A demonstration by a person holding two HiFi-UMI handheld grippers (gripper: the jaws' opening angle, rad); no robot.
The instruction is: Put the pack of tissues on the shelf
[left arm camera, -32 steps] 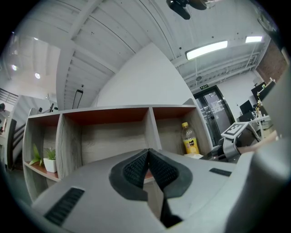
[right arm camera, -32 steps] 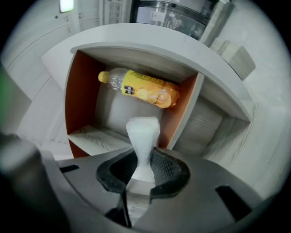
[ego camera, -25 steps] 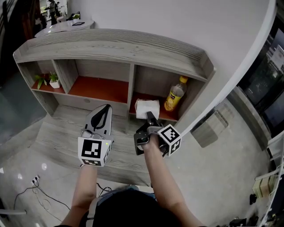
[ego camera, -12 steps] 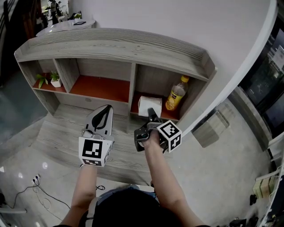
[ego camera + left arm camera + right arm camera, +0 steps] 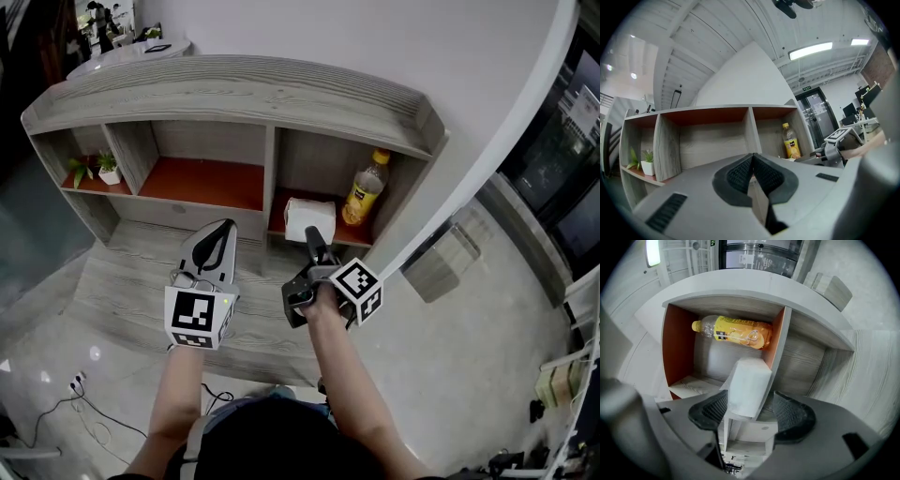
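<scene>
The white pack of tissues (image 5: pixel 309 218) rests on the red floor of the shelf's right compartment, beside a yellow bottle (image 5: pixel 361 192). My right gripper (image 5: pixel 312 239) reaches in from the front, turned on its side. In the right gripper view the pack (image 5: pixel 747 385) stands between the jaws of this gripper (image 5: pixel 747 408). They are opening and a gap shows at the right pad (image 5: pixel 790 411). My left gripper (image 5: pixel 217 236) hovers over the desk in front of the middle compartment. In the left gripper view the left gripper (image 5: pixel 752 161) is shut with nothing in it.
The grey wooden shelf (image 5: pixel 234 94) has three compartments. A small potted plant (image 5: pixel 108 169) stands in the left one. The bottle (image 5: pixel 733 331) stands close behind the pack. The desk top (image 5: pixel 122 272) runs in front. Cables lie on the floor (image 5: pixel 80 389) at lower left.
The pack has stayed in the right compartment with the right gripper at its front. The left gripper has held still.
</scene>
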